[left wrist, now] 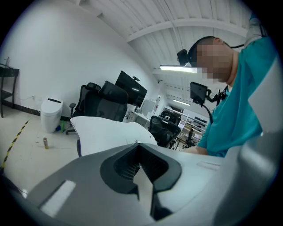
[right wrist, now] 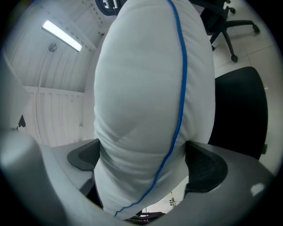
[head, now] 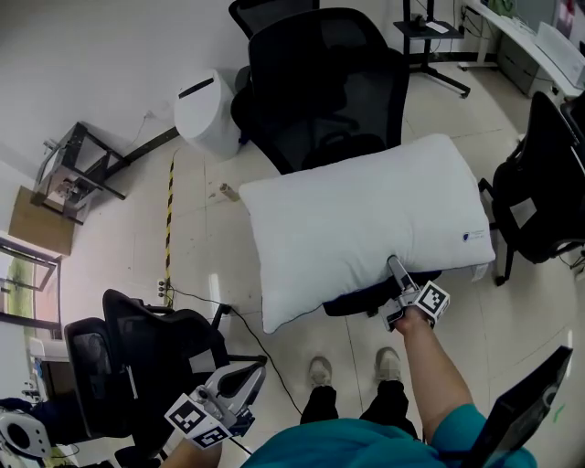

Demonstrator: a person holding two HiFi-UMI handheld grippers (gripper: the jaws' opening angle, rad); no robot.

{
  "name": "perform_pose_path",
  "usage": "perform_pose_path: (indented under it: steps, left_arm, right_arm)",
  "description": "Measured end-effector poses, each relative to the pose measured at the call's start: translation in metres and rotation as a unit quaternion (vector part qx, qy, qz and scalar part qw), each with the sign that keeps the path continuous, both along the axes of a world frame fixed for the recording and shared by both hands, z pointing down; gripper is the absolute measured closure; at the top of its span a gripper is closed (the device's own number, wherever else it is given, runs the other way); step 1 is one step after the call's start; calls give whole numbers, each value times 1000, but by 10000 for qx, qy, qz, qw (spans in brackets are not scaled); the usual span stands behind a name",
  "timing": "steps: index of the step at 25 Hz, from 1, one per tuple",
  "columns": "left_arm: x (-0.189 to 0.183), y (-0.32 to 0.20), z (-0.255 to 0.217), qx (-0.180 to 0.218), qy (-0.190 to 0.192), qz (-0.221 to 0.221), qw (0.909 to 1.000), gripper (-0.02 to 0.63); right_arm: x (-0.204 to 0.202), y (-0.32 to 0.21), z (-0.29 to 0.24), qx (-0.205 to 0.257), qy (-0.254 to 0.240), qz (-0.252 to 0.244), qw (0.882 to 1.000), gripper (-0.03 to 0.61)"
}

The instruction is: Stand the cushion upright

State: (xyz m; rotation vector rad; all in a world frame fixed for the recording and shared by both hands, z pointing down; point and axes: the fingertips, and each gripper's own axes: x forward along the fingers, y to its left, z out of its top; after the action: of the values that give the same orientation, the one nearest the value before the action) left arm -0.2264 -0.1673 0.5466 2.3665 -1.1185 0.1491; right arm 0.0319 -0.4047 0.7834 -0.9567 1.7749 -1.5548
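We see the white cushion (head: 366,224), plump and rectangular, with blue piping along its seam and a small dark label near one corner. It lies broad face up across the seat of the black office chair (head: 320,101), far edge by the backrest, both ends overhanging the seat.

Office or lab workspace. Black mesh swivel chairs (head: 320,87) stand at top centre and lower left of the head view, with a desk (head: 501,23) upper right and a tiled floor (head: 119,256) with hazard tape (head: 168,219). The left gripper view shows monitors (left wrist: 131,88), shelving (left wrist: 188,123) mid-right and a ceiling strip light (left wrist: 177,68).
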Motion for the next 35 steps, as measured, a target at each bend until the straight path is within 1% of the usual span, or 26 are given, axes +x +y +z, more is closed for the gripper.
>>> perform_pose_path:
  steps: [5, 7, 8, 9, 11, 12, 13, 14, 15, 16, 18, 19, 21, 24, 26, 30, 32, 35]
  left_arm:
    - [-8, 4, 8, -179, 78, -164, 9997, 603]
    - [-10, 4, 11, -236, 72, -202, 9995, 603]
    - [-10, 4, 13, -268, 80, -215, 9994, 603]
    - [-10, 5, 14, -299, 91, -221, 9993, 603]
    - [-7, 7, 17, -342, 110, -220, 9991, 603]
    - [-6, 8, 17, -351, 115, -227, 9991, 603]
    - [-5, 8, 18, -354, 124, -248, 9990, 603]
    - [-6, 9, 17, -348, 140, -280, 9989, 603]
    - [-7, 9, 15, -331, 159, -314, 9988, 603]
    - [-8, 9, 13, -300, 181, -341, 9988, 603]
    - [-10, 9, 7, -204, 236, -380, 9988, 603]
    - [-11, 8, 3, -149, 267, -405, 9987, 603]
    - [-16, 7, -3, -59, 327, -472, 9983, 603]
    - [-20, 8, -8, 70, 454, -563, 9974, 603]
    - [-20, 7, -12, 197, 557, -611, 9964, 603]
    - [-27, 6, -24, 391, 712, -714, 9941, 603]
    - [-30, 7, -28, 469, 762, -760, 9931, 603]
    - [-36, 6, -34, 573, 829, -851, 9913, 603]
  right_arm:
    - [2, -5, -3, 339, -405, 59, 9986, -17]
    - [3, -11, -2, 467, -471, 120, 9977, -10]
    - [3, -14, -1, 521, -459, 155, 9975, 24]
    - [3, -18, -1, 586, -409, 180, 9973, 70]
    - [4, -24, -8, 778, -219, 182, 9966, 308]
    - [3, -27, -17, 917, -83, 152, 9956, 394]
    - [2, -29, -29, 1089, 96, 94, 9940, 465]
    - [2, -30, -42, 1290, 331, -1, 9911, 509]
    - [1, -30, -58, 1536, 633, -148, 9860, 531]
    - [0, -28, -76, 1836, 977, -348, 9775, 542]
    - [0, -26, -117, 2457, 1608, -792, 9526, 552]
    - [0, -27, -137, 2697, 1843, -977, 9401, 555]
    - [3, -32, -175, 3029, 2151, -1213, 9205, 559]
    - [11, -42, -231, 3454, 2474, -1397, 8944, 561]
    - [16, -51, -269, 3767, 2695, -1581, 8721, 561]
    - [16, -65, -334, 4211, 3133, -2139, 8239, 561]
    - [12, -68, -361, 4424, 3282, -2467, 7973, 561]
    - [0, -72, -402, 4811, 3503, -2936, 7481, 561]
